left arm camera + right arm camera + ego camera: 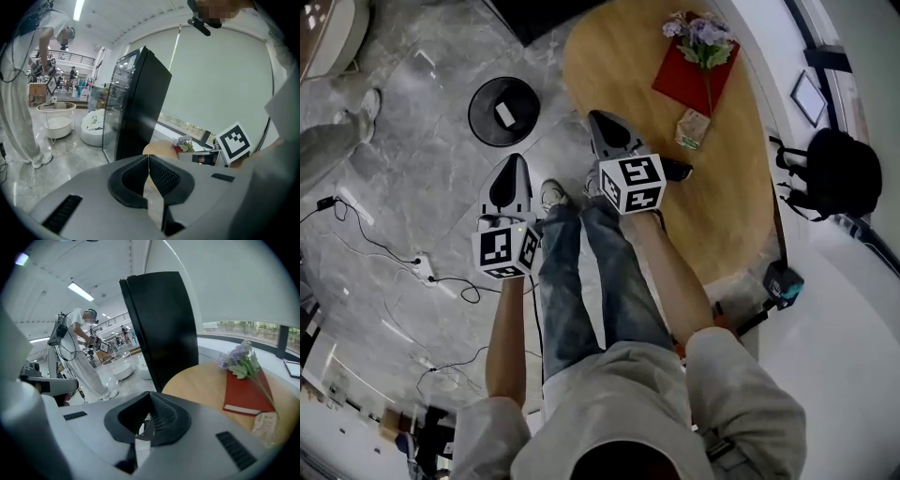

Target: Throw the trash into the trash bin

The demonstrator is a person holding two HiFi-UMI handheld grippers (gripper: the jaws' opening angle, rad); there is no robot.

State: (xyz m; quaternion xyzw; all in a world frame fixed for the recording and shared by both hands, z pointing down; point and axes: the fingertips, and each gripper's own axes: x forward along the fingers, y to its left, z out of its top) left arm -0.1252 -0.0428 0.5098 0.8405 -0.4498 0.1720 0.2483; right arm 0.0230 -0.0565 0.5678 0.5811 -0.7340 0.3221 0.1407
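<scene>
Trash bin (504, 112) on marble floor (403, 178) near wooden table (614, 66); left gripper (516, 161), right gripper (600, 119) pressed together.

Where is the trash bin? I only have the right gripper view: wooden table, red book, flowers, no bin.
Observer: In the head view the round black trash bin stands on the floor, left of the table, just ahead of the left gripper.
Operator: Is that gripper open or shut?
Observer: Shut; the left gripper view shows its jaws together.
Operator: Anything in the bin?
Observer: One small white piece lies inside.
</scene>
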